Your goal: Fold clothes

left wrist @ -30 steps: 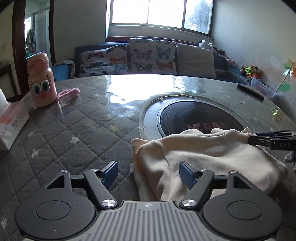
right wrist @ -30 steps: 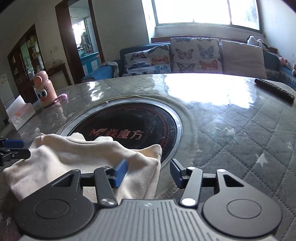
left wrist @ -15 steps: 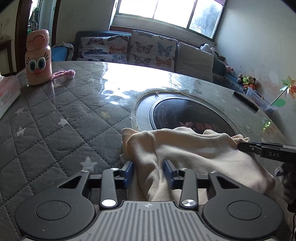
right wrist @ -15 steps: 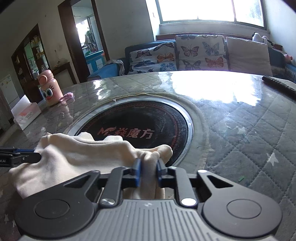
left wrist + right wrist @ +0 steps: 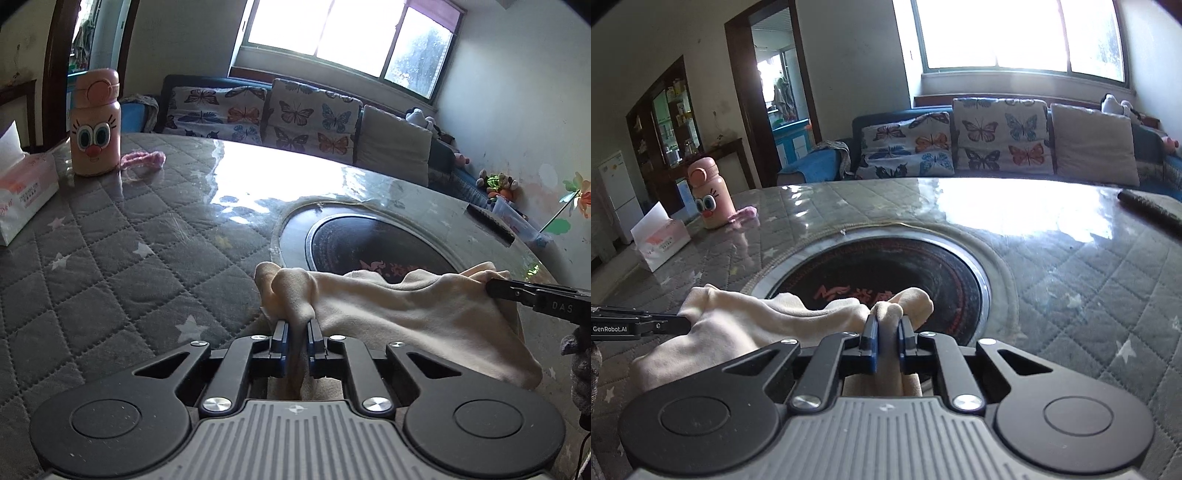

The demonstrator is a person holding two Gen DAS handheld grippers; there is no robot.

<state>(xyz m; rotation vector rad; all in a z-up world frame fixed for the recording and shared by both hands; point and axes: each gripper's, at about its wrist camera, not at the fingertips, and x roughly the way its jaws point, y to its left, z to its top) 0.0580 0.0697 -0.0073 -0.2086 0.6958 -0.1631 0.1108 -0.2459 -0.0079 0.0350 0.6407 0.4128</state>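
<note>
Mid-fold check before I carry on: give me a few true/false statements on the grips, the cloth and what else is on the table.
1. The left gripper is shut on the cloth. True; its jaws have just been closing, with cloth between them.
2. The right gripper is open and clear of the cloth. False: it is pinching a bunched fold of the cloth.
3. The cloth hangs in the air, clear of the table. False: its far edge is bunched up, but the cloth rests on the table.
4. The pink bottle stands upright next to a tissue box. True.
5. The bottle lies on the burner. False: the burner holds only the cloth's far edge.
</note>
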